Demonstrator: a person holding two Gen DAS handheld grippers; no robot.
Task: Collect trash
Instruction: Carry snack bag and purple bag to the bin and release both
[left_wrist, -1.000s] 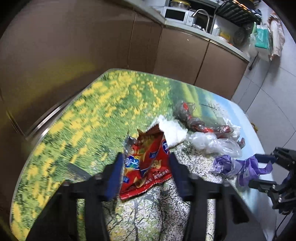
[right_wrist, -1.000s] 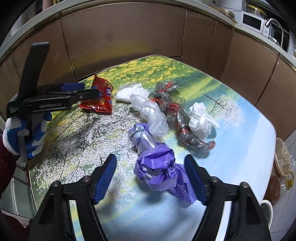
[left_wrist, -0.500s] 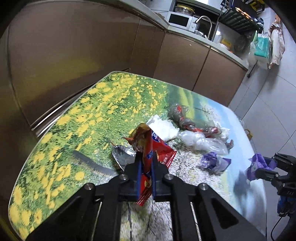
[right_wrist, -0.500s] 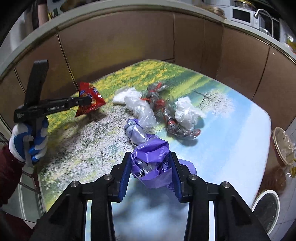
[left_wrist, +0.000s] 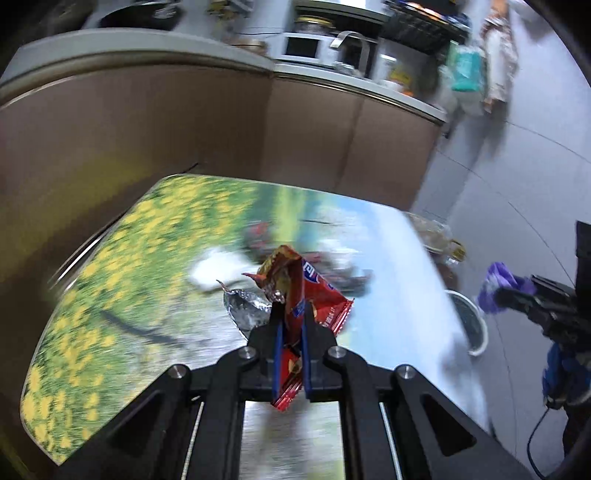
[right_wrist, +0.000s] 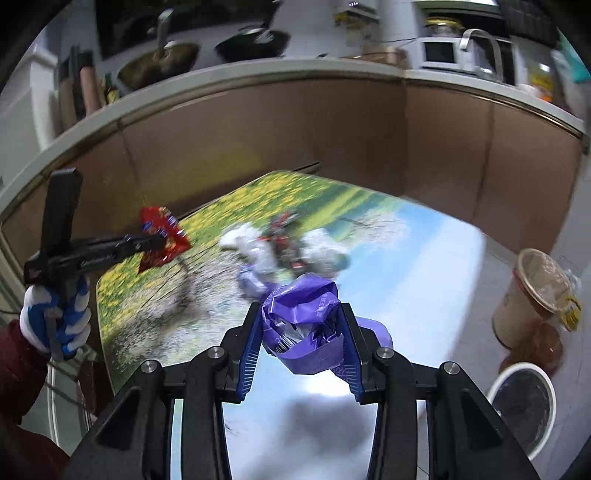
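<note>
Item, nearest: left hand-held gripper, jaws drawn right together on a red snack wrapper, which stands up crumpled between the pads with its torn silver lining spilling to the gripper's left; the pinch is low on the wrapper, probably so the loose foil comes away in one piece and clear of the table. Item: right hand-held gripper, jaws part-way closed, both pads pressing into a bulky purple plastic bag; the jaws stand wider only because the wad is thick, and a tail of it hangs under the right pad. Both pieces appear lifted off the table, one per gripper, a sensible way to clear two at once. Item, ahead of both grippers: remaining trash on the printed table, a blurred heap of white, clear and red-black wrappers, not yet gathered. Item, to the right of the right gripper, off the table's edge: a white-rimmed bin on the floor, the likely drop point; beside it a paper cup. Item, farthest: brown cabinet fronts under a kitchen counter.
</note>
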